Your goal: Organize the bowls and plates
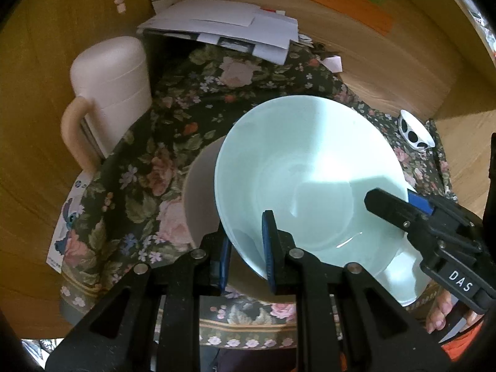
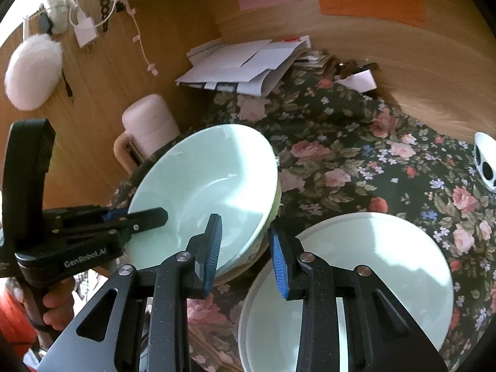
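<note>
Wood-panelled walls close in a small table spread with a dark floral cloth [image 2: 356,155], and that cloth serves as the landmark for everything else. Largest on it is the pale mint-green ceramic bowl [image 2: 201,179], held tilted above the cloth's left half, with the rim of a second, beige-sided bowl [image 1: 198,192] showing just beneath it, so the green one looks to be going into, or coming out of, a nest; which of the two cannot be told. Next in size is a white round plate [image 2: 372,272] lying flat on the cloth's near right part, apart from the bowls and not yet stacked with anything. A pale pink lidded jug [image 1: 108,86] stands at the cloth's far left edge, and a small white dish with black spots [image 2: 485,167] sits at its far right edge. Both tools grip the green bowl: the left gripper [image 1: 246,248] has its blue pads pinched on the near rim, and the right gripper [image 2: 245,248] pinches the rim's opposite side. By my reading the sorting is partway: the bowls are being gathered, while the plate and the spotted dish remain to be placed.
</note>
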